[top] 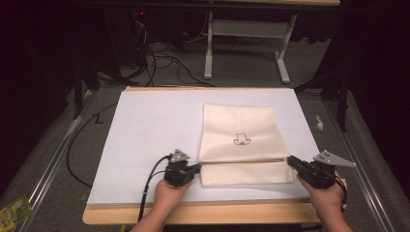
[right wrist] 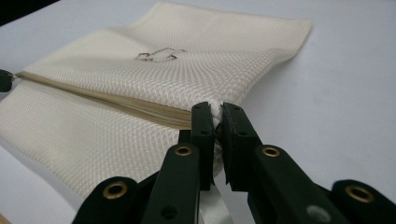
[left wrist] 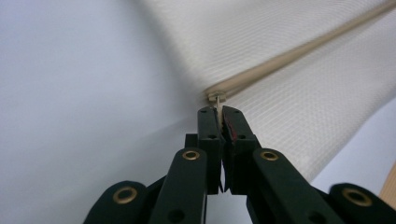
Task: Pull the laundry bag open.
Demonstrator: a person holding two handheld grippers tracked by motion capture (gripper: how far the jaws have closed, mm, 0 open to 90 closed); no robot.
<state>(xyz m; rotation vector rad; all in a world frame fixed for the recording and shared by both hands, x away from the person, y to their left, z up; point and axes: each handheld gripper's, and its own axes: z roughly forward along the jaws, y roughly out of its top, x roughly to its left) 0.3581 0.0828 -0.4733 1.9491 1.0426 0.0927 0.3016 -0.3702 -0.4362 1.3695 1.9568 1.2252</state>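
Note:
A cream mesh bag [top: 239, 130] with a small black print lies flat on the white mat [top: 145, 130]. Its zipper [top: 241, 162] runs left to right near the bag's near edge. My left gripper [top: 197, 167] is at the zipper's left end, shut on the small metal zipper pull [left wrist: 217, 99]. My right gripper [top: 290, 159] is at the zipper's right end, shut on the bag's mesh edge [right wrist: 214, 115]. In the right gripper view the bag [right wrist: 187, 70] stretches away to the left, and the left gripper's tip [right wrist: 4, 79] touches the far end of the zipper [right wrist: 107, 100].
The mat covers a wooden table whose front edge [top: 193, 212] is close to the hands. A black cable [top: 145, 188] trails from the left gripper over that edge. A white table frame [top: 246, 29] and floor cables lie beyond, and a green packet [top: 14, 210] is on the floor at lower left.

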